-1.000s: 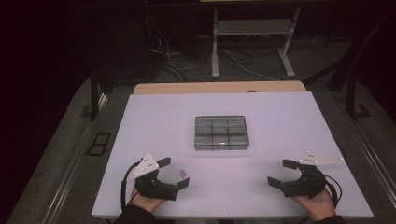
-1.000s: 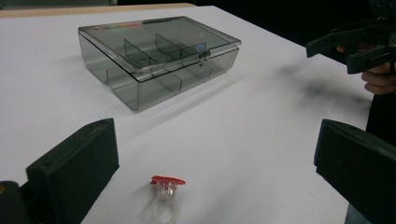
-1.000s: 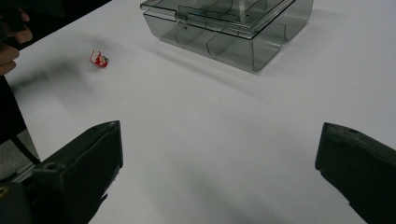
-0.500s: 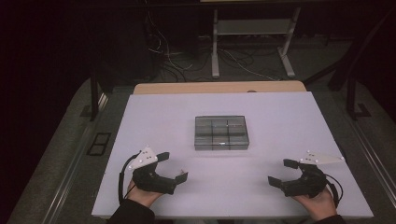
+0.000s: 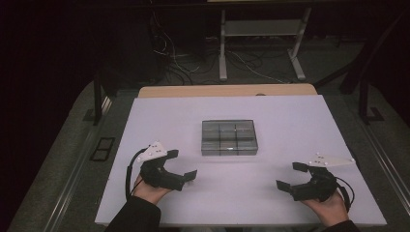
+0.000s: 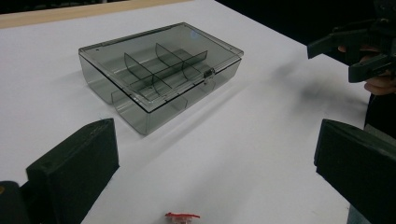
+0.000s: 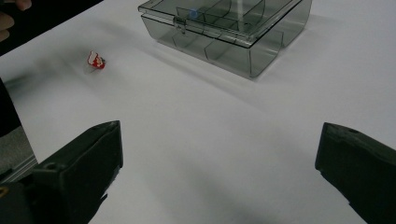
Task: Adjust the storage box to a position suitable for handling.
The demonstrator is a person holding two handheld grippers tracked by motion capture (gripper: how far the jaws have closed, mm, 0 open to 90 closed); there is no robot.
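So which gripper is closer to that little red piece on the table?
Left. The left gripper hovers right by the red piece; the right gripper is across the table.

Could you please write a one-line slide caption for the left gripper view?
Open hand-held gripper faces a closed smoky compartment box, with a small red item between its jaws.

No readable text, label, brand, number or sign is found in any of the views. The smoky clear compartment box at the centre of the high view carries no lettering that can be made out, and a small blue spot near its latch in the upper middle of the right gripper view is too small to be read. The small red-and-white object at the upper left of that view shows markings that cannot be read.
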